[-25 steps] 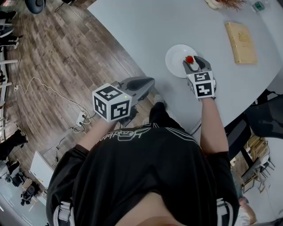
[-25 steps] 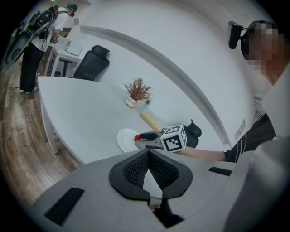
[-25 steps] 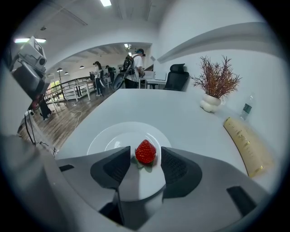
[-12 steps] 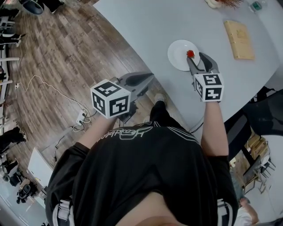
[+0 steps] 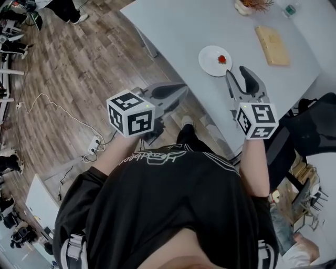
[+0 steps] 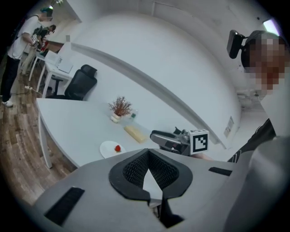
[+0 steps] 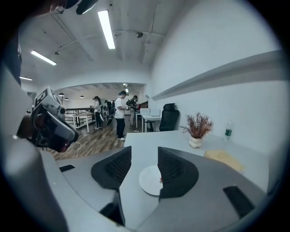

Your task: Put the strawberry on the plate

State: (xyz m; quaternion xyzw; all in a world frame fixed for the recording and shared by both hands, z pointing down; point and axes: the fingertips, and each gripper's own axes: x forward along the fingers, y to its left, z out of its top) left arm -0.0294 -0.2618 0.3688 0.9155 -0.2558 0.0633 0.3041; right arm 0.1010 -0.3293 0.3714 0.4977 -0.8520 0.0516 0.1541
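Observation:
The strawberry [image 5: 222, 59] is small and red and lies on the right part of the round white plate [image 5: 209, 59] near the grey table's front edge. My right gripper [image 5: 237, 74] hovers just short of the plate, open and holding nothing. In the right gripper view the plate [image 7: 147, 181] shows between the spread jaws of that gripper [image 7: 144, 165], and the right pad hides most of the strawberry [image 7: 161, 180]. My left gripper [image 5: 181, 92] is shut and empty, off the table's edge over the floor. In its own view the left gripper [image 6: 148, 153] points towards the plate [image 6: 108, 148] and the strawberry [image 6: 118, 148].
A tan block [image 5: 272, 45] lies on the table beyond the plate, with a potted dry plant [image 5: 251, 5] and a small bottle [image 5: 290, 9] farther back. A black chair [image 5: 310, 131] stands at the right. Cables [image 5: 63, 113] run over the wooden floor. Several people stand far off.
My right gripper has opened, left the strawberry on the plate and drawn back towards the person. The left gripper has barely moved.

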